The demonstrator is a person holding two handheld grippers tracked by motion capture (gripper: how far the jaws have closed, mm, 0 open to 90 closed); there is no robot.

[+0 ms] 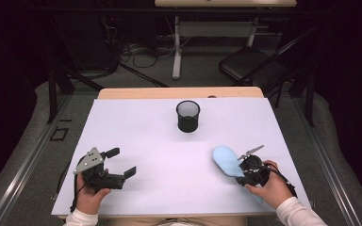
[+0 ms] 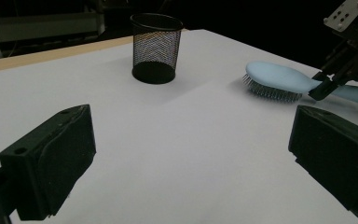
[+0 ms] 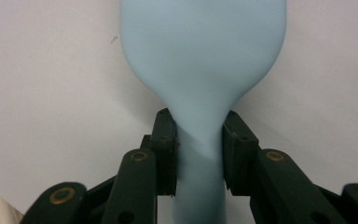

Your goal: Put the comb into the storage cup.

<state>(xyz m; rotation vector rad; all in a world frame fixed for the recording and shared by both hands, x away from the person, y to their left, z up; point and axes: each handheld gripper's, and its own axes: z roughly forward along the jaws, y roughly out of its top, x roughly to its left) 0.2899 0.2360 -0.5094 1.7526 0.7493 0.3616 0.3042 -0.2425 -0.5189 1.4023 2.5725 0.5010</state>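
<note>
- Hairbrush (image 1: 227, 160), pale blue, lies bristles down at the right of the white bench (image 1: 169, 155), and we grip its handle.
- Left gripper (image 1: 122, 162): we hold it low over the bench's left side, jaws spread wide with nothing between them.
- Black mesh cup (image 1: 188, 116): upright mid-bench, toward the far edge, well apart from both.
- Right gripper (image 3: 199, 154): clamped on the hairbrush handle just behind the head.

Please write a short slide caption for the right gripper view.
The right tool grips the neck of a light blue hairbrush lying on the white table.
</note>
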